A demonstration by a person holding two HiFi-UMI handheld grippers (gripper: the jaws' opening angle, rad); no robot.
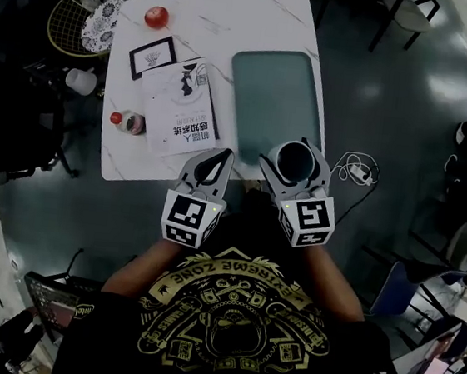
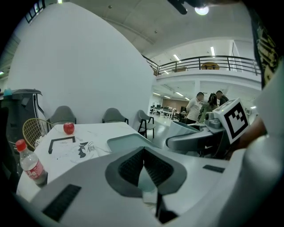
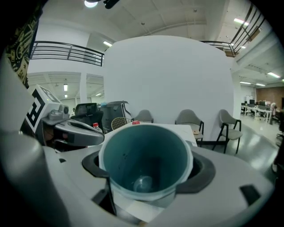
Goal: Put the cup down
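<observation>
My right gripper [image 1: 296, 166] is shut on an upright teal cup [image 1: 295, 161] and holds it at the near edge of the white table [image 1: 127, 166], by the corner of a teal mat [image 1: 276, 95]. From the right gripper view I look down into the cup [image 3: 145, 162], which is empty and wedged between the two dark pads [image 3: 202, 170]. The left gripper [image 1: 211, 165] sits beside it, to the left, over the table's near edge; its jaws meet at the tips with nothing held [image 2: 143, 156].
On the table lie an open booklet [image 1: 181, 105], a black-framed card [image 1: 153, 56], a red apple [image 1: 156, 17] and a red-capped bottle [image 1: 129, 121]. A racket [image 1: 78, 10] and a white mug [image 1: 81, 81] sit off the left side. A cable [image 1: 357, 169] lies on the floor.
</observation>
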